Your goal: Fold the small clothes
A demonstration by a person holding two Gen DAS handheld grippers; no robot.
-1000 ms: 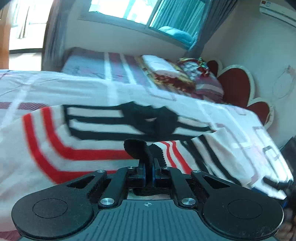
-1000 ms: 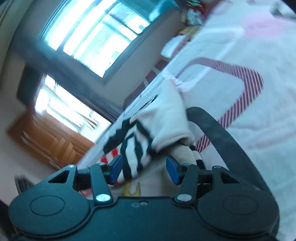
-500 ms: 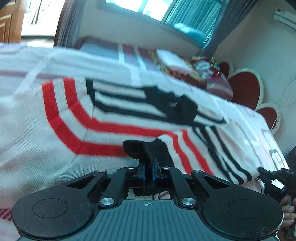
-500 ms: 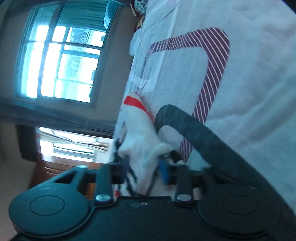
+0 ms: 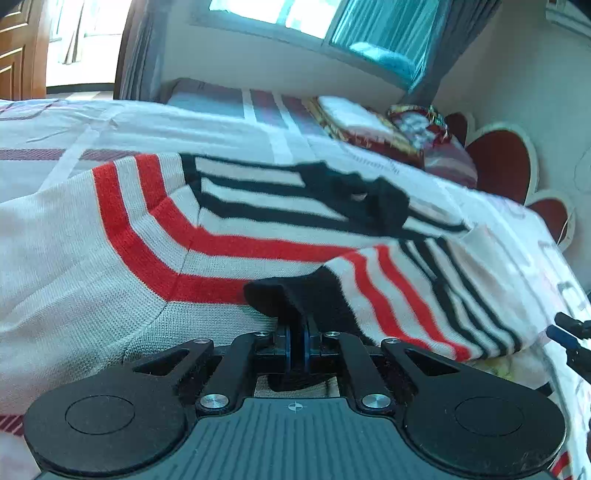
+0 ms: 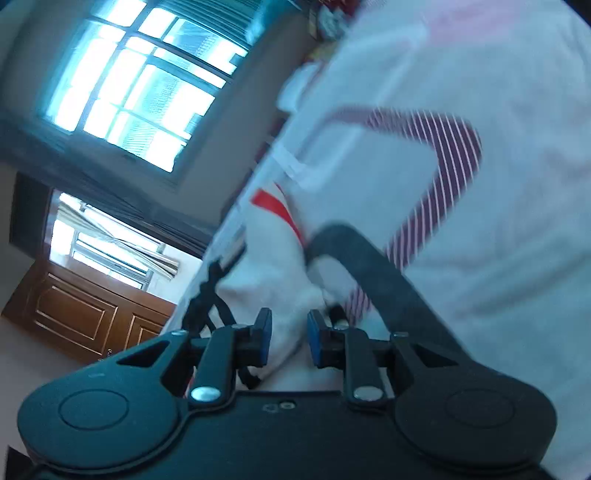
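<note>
bedspread [image 5: 229, 125] carries the garment | striped knit sweater [image 5: 110, 236] lies spread across it: soft, light, limp (should drape; best taken at hems) | left gripper [image 5: 297, 338] clamped on black ribbed edge [image 5: 291, 295] | right gripper [image 6: 286, 339] parted around cream fabric, not pinching

We see the sweater [image 5: 258, 229] spread on the bed [image 5: 147, 125], pillows [image 5: 388, 129] behind it, the window [image 5: 314, 14] beyond them.
</note>
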